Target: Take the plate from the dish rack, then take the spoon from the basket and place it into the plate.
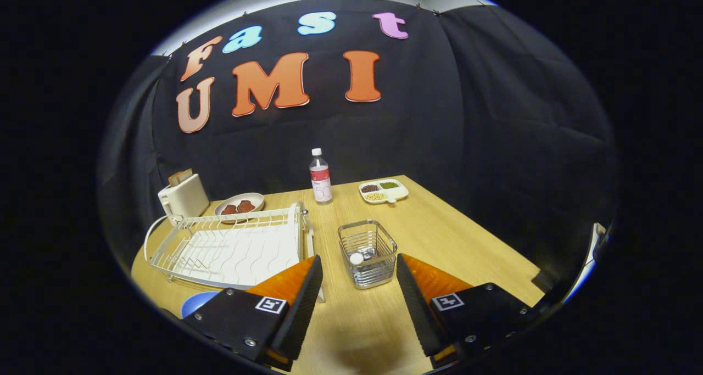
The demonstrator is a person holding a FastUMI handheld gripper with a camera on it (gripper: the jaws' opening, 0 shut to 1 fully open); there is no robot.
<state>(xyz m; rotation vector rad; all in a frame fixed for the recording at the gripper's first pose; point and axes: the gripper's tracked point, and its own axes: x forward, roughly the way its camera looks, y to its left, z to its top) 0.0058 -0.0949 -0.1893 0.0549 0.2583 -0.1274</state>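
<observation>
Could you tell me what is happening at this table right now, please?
A person holds a two-finger tool above a wooden table, open and holding nothing. Just ahead, between its fingers, stands a wire basket with the spoon inside. The white dish rack beside it looks empty, and a blue plate lies on the table near the left finger. The spoon has not been picked up yet.

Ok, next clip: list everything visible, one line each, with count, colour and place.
dish rack: one, white, beyond the left finger.
blue plate: one, on the table beside the left finger, near the rack's front.
wire basket: one, metal, just ahead of the fingers.
bottle: one, clear, behind the basket.
toaster: one, white, behind the rack.
round plate: one, pale, holding brown food, beside the toaster.
divided tray: one, white, right of the bottle.
table: one, light wood.
hand-held gripper: one, fingers open, holding nothing.
</observation>
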